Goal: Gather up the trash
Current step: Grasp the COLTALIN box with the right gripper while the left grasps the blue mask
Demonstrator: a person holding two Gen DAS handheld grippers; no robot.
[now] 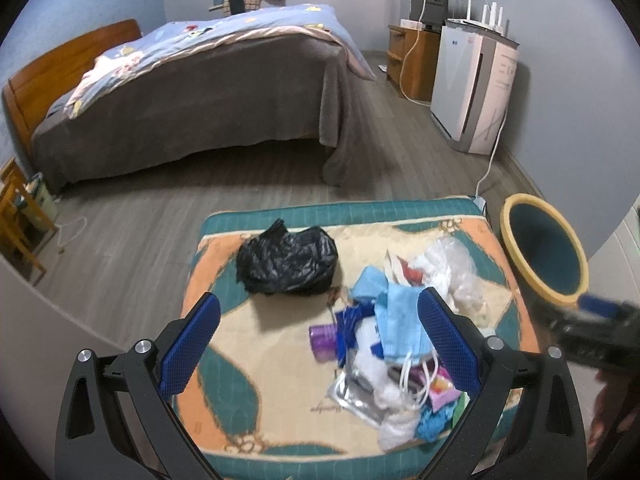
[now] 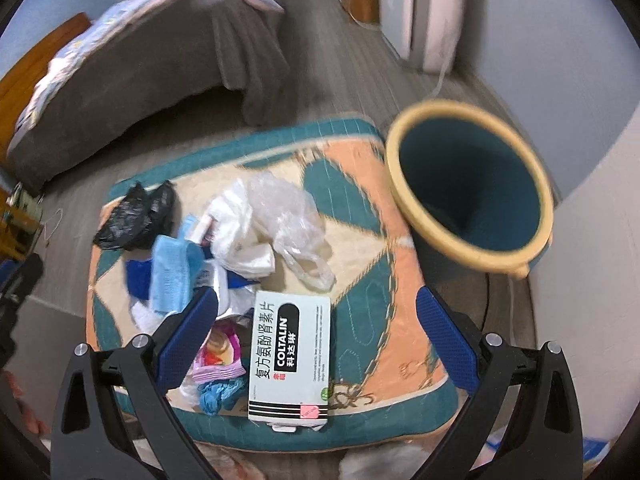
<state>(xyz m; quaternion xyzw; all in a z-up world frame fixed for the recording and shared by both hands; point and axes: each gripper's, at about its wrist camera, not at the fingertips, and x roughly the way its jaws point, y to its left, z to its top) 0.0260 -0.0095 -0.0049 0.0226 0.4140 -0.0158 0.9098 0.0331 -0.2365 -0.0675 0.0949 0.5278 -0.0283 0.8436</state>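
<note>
Both jaws spread, nothing pinched. Right gripper [image 2: 316, 320] hangs over the COLTALIN box [image 2: 290, 360] on the cushion's [image 2: 380, 320] near edge, box between jaws. Left gripper [image 1: 318, 334] straddles the trash pile [image 1: 392, 344]. Bin [image 2: 468, 184] right of cushion.

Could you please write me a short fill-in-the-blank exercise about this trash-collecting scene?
1. The crumpled bag lying apart from the trash pile is ____ in colour.
2. The bin beside the cushion has a ____ rim.
3. The medicine box reads ____ in Latin letters.
4. Both the left gripper and right gripper are ____.

Missing words: black; yellow; COLTALIN; open
</note>
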